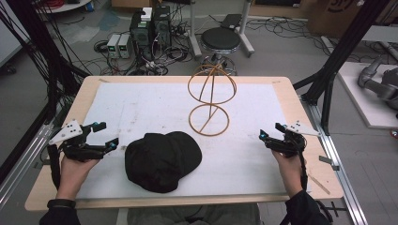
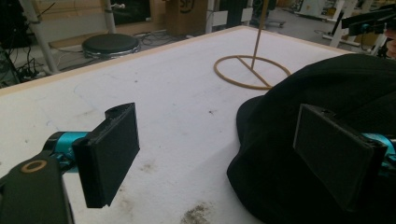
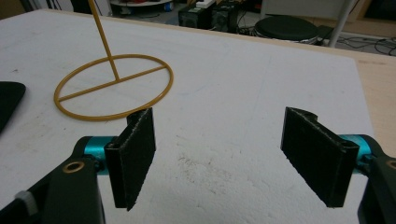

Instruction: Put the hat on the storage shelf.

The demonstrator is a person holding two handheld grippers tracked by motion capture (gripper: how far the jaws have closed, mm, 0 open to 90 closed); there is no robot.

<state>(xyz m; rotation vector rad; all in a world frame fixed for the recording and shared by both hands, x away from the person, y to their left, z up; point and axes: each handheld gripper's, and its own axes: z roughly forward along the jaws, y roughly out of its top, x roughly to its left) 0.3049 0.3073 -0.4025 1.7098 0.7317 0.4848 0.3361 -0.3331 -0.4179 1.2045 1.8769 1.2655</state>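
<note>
A black cap [image 1: 162, 160] lies flat on the white mat near the table's front, left of centre. Behind it stands a golden wire hat stand [image 1: 210, 101] with a ring base [image 3: 113, 87] and a domed top. My left gripper [image 1: 106, 136] hovers open just left of the cap; in the left gripper view the cap [image 2: 322, 140] lies partly under the right jaw with nothing between the jaws. At the table's right side my right gripper [image 1: 271, 131] is held open over bare mat, apart from the stand and the cap's edge [image 3: 9, 102].
The white mat [image 1: 155, 108] covers most of the wooden table [image 1: 307, 154]. Beyond the far edge stand a round black stool [image 1: 220, 40] and electronics boxes with cables [image 1: 150, 33]. Black frame posts [image 1: 338, 51] flank the table.
</note>
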